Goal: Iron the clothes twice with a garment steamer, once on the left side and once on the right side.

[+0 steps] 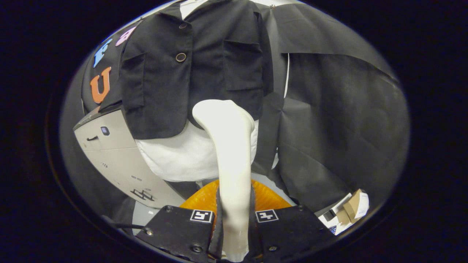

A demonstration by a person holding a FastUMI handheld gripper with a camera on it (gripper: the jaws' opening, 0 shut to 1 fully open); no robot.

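Observation:
My gripper (234, 219) is shut on the cream-white garment steamer (228, 146), both fingers pressing its handle. The steamer rises straight ahead from between the fingers, and its head sits at the lower hem of a black jacket (190, 73). The jacket hangs on a white mannequin torso (179, 157), buttoned, with a chest pocket on each side. The steamer head lies at the jacket's hem just right of its button line, below the right pocket. I cannot tell whether the head touches the cloth.
A grey appliance panel (117, 157) stands left of the torso. An orange ribbed object (204, 199) lies just beyond my fingers under the steamer. Black cloth (340, 128) hangs to the right, with a small cardboard box (351, 210) and papers at its foot.

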